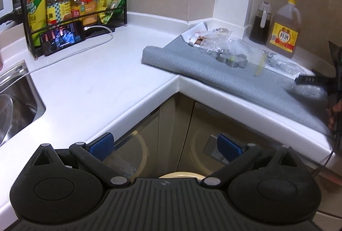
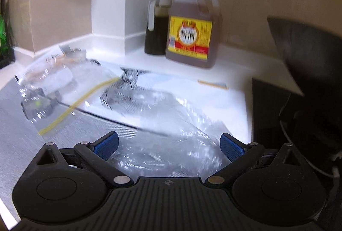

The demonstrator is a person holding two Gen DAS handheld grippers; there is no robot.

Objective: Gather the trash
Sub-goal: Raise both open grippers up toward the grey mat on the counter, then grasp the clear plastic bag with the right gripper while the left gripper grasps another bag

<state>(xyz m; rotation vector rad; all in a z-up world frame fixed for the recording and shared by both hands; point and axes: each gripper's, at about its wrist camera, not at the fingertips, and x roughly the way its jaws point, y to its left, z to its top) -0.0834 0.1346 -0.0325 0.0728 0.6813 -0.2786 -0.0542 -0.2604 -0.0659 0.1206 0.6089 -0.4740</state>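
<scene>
Clear plastic trash lies on a grey mat (image 1: 213,68) on the white counter. A zip bag with a yellow strip (image 2: 70,92) holds small grey parts (image 1: 232,60). A crumpled clear plastic bag (image 2: 168,134) lies just ahead of my right gripper (image 2: 168,145), which is open with the plastic between its blue pads (image 2: 106,144), not pinched. More wrappers (image 1: 205,37) lie at the mat's far end. My left gripper (image 1: 165,144) hangs open in front of the counter corner, over the cabinet doors, holding nothing. The right gripper's tip (image 1: 310,79) shows at the far right of the left wrist view.
A cooking wine jug (image 2: 190,25) and a dark sauce bottle (image 2: 157,23) stand by the wall. A rack of bottles (image 1: 64,4), a phone (image 1: 62,37) with a cable and a steel sink (image 1: 17,100) are at the left. A black object (image 2: 303,72) fills the right.
</scene>
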